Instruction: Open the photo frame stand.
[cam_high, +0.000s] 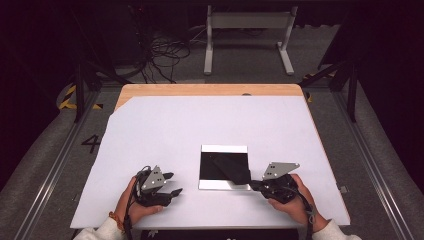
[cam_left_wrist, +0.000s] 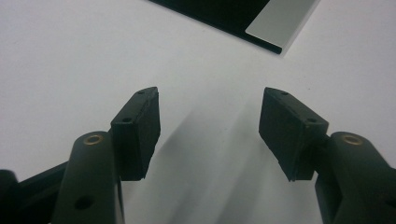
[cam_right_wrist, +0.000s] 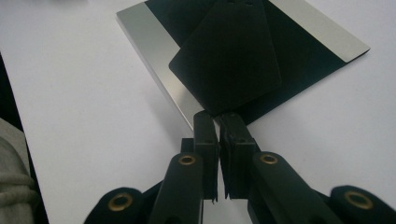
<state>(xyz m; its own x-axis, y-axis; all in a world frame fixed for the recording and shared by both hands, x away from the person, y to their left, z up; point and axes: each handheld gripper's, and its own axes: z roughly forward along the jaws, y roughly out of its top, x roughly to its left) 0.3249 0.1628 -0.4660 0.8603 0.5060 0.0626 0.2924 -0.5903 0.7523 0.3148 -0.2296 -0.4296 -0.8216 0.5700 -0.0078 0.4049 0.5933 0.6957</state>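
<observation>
A square plate (cam_high: 223, 148) with a black middle and silver strips along two edges lies flat on the white table top, near the front. A thin black card (cam_high: 235, 170) rests tilted across it. My right gripper (cam_high: 255, 185) is at the plate's front right corner. In the right gripper view the right gripper (cam_right_wrist: 217, 119) is shut on the near corner of the black card (cam_right_wrist: 229, 60), over the plate (cam_right_wrist: 154, 60). My left gripper (cam_high: 173, 183) sits left of the plate, open with nothing between its jaws. In the left gripper view the left gripper (cam_left_wrist: 211, 92) points at bare table, with a corner of the plate (cam_left_wrist: 275, 23) beyond it.
The white sheet (cam_high: 165, 130) covers a wooden table (cam_high: 210, 89). Dark floor with cables (cam_high: 165, 52) and a white metal frame (cam_high: 247, 30) lies beyond the far edge. Metal rails (cam_high: 55, 165) run along both sides of the table.
</observation>
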